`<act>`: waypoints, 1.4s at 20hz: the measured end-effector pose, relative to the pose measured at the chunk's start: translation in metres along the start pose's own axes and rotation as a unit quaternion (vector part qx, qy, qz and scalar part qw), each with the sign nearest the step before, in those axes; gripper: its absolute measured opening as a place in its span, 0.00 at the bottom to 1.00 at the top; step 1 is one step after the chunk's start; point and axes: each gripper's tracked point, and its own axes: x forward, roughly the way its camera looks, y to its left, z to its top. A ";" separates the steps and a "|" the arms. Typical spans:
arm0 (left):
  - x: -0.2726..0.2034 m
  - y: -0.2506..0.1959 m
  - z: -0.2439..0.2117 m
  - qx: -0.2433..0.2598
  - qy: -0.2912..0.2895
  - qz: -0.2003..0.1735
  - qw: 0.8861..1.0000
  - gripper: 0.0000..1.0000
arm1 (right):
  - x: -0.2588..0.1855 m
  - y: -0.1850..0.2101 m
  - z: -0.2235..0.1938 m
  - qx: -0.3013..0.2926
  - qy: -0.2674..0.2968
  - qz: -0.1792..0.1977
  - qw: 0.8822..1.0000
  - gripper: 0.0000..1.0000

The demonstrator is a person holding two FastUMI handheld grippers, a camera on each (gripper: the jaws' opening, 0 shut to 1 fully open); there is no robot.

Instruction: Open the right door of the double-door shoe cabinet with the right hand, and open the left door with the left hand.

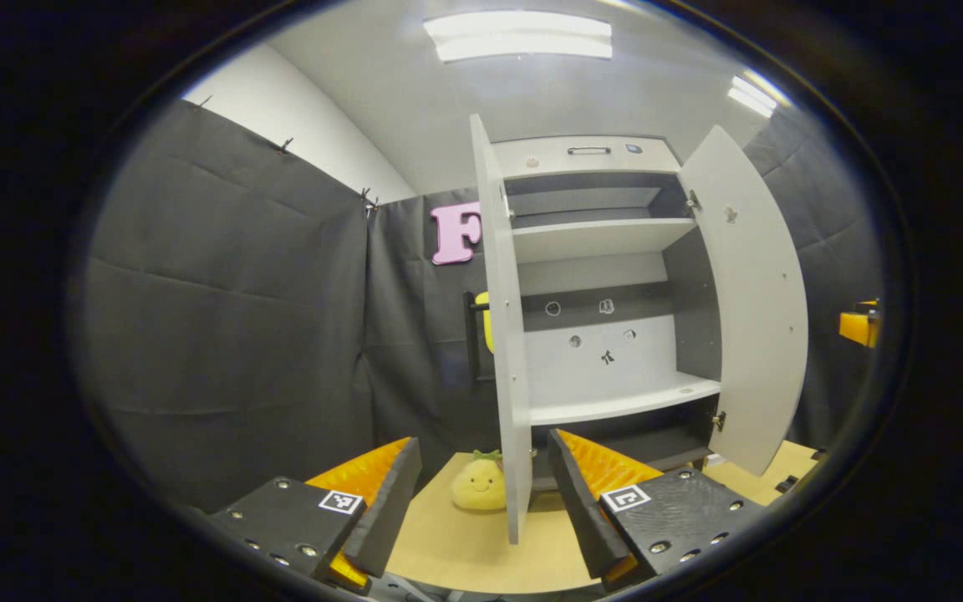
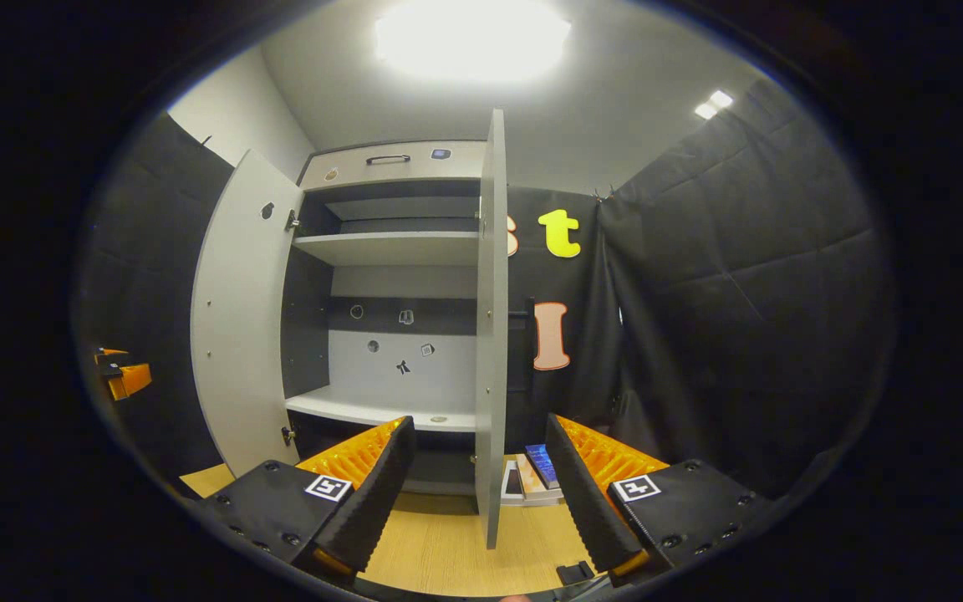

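— Both doors swung out, cabinet (image 1: 607,251) dead ahead?
— Yes. Left door (image 1: 505,334) edge-on between left gripper (image 1: 481,493) jaws, apart, untouched. Right door (image 2: 491,334), right gripper (image 2: 477,489): same.
— Handling?
— Stiff, light panels, likely; pinch the free edge.

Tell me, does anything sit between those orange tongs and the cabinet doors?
Nothing visible does. Each door's edge stands in the open gap of its own tongs: the left door between the left tongs, the right door between the right tongs. Neither is touched.
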 end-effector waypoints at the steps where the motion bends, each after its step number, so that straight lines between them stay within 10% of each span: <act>1: 0.000 0.000 0.000 0.001 -0.001 -0.001 1.000 0.88 | -0.001 0.001 0.001 0.000 -0.001 0.000 1.000 0.98; 28: -0.014 0.021 -0.002 -0.001 -0.008 -0.036 0.999 0.88 | -0.026 0.032 0.013 -0.006 -0.021 -0.018 1.000 0.97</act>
